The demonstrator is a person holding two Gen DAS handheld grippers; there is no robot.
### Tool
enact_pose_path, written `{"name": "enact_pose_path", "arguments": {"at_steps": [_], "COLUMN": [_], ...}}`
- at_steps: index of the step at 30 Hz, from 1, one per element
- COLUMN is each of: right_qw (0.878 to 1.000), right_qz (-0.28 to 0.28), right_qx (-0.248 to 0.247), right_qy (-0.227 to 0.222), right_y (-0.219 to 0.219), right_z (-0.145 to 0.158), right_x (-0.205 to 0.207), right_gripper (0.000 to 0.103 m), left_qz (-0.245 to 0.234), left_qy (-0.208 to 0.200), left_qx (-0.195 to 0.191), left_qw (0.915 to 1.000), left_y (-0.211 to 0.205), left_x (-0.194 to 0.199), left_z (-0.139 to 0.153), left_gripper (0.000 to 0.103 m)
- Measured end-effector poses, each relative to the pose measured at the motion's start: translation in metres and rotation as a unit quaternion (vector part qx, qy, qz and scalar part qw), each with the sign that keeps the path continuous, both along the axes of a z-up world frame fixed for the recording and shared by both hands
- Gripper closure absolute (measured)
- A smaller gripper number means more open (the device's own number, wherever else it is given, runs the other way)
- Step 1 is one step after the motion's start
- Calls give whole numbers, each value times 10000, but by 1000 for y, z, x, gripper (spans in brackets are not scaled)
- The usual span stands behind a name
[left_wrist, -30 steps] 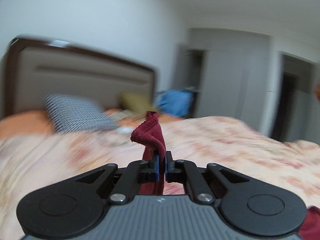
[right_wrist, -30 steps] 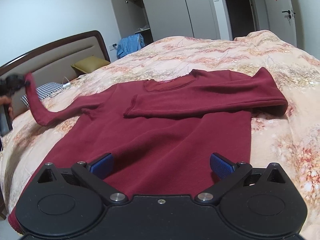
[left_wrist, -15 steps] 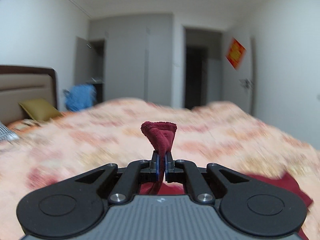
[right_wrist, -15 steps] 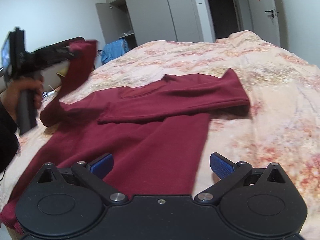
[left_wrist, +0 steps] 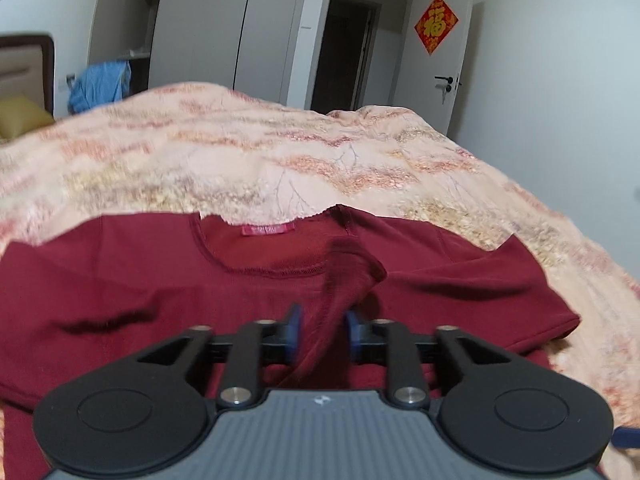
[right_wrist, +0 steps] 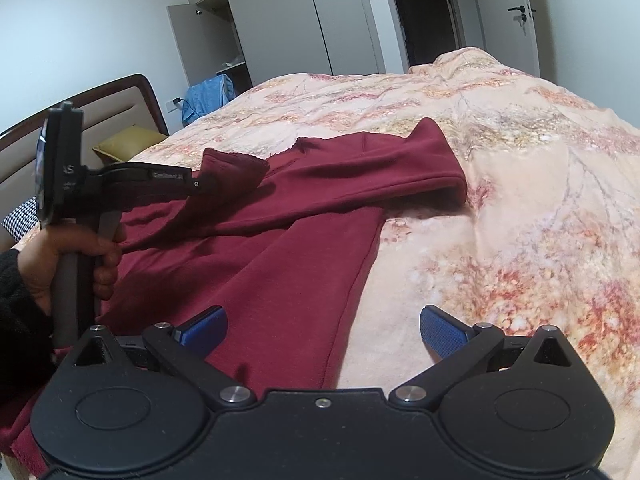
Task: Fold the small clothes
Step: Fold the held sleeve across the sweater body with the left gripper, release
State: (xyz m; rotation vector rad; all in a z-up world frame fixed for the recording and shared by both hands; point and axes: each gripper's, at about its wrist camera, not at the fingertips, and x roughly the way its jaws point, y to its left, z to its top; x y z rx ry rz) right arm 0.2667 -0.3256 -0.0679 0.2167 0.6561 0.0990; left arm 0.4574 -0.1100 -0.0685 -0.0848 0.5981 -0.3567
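A dark red long-sleeved top (right_wrist: 280, 272) lies flat on the bed, its right sleeve (right_wrist: 392, 168) folded across the chest. In the left wrist view its neckline with a pink label (left_wrist: 267, 230) faces me. My left gripper (left_wrist: 320, 326) has its jaws parted, and the left sleeve's cuff (left_wrist: 348, 276) hangs loosely between them over the chest. From the right wrist view the left gripper (right_wrist: 200, 184) hovers above the top's left shoulder with the cuff (right_wrist: 234, 168) at its tip. My right gripper (right_wrist: 322, 330) is open and empty above the top's lower right edge.
The bed has a floral peach cover (right_wrist: 500, 208). A brown headboard (right_wrist: 132, 96), a yellow pillow (right_wrist: 128, 142) and a checked pillow (right_wrist: 18, 222) are at the left. Blue clothing (left_wrist: 100, 84), grey wardrobes (left_wrist: 240, 28) and a white door (left_wrist: 440, 60) lie beyond the bed.
My left gripper swung the sleeve from the left side over onto the chest, lowered, and its jaws have opened around the cuff. My right gripper shifted slightly right along the hem side.
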Motion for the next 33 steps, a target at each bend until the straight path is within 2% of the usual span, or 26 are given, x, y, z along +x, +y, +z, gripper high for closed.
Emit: {"name": "enact_pose_path", "arguments": {"at_steps": [1, 2, 4, 8, 13, 17, 20, 24, 26, 28, 29, 30, 31, 33], "right_qw": [10000, 10000, 10000, 9998, 9982, 9967, 9961, 9971, 9971, 9969, 9967, 9967, 9965, 9959], "right_qz": [-3, -3, 4, 47, 282, 579, 760, 717, 745, 788, 804, 811, 828, 851], "right_qx": [15, 26, 41, 187, 478, 447, 325, 224, 184, 40, -30, -82, -119, -118], "right_qy": [-8, -19, -44, -105, -211, -344, -324, -85, -11, -21, -41, -52, -81, -269], "right_y": [1, 2, 5, 8, 15, 29, 44, 62, 70, 78, 82, 85, 87, 89], "right_z": [0, 0, 0, 2, 7, 12, 11, -2, -9, -14, -16, -17, -16, -10], "right_x": [1, 1, 3, 13, 42, 77, 108, 145, 158, 167, 170, 173, 175, 177], "right_gripper": [1, 1, 1, 1, 5, 13, 19, 26, 36, 51, 64, 82, 90, 91], "left_qz": [18, 22, 20, 158, 568, 1057, 1407, 1711, 1786, 1809, 1809, 1799, 1787, 1750], "left_qy": [42, 88, 198, 140, -66, -203, -145, 45, 115, 158, 156, 131, 104, 35], "left_qx": [-93, -183, -276, -133, 670, 1287, 1675, 1742, 1687, 1632, 1608, 1597, 1610, 1682], "left_qw": [9999, 9998, 9994, 9997, 9961, 9858, 9757, 9697, 9693, 9697, 9702, 9705, 9706, 9701], "left_y": [4, 8, 17, 38, 74, 112, 138, 165, 174, 178, 180, 180, 179, 176], "left_x": [-1, -2, -3, -15, -35, -51, -55, -52, -48, -46, -46, -46, -43, -37], "left_z": [1, 3, 8, 25, 37, 31, 19, 4, -2, -6, -8, -9, -10, -12], "left_gripper": [41, 36, 34, 15, 9, 5, 5, 5, 5, 5, 5, 5, 5, 5]}}
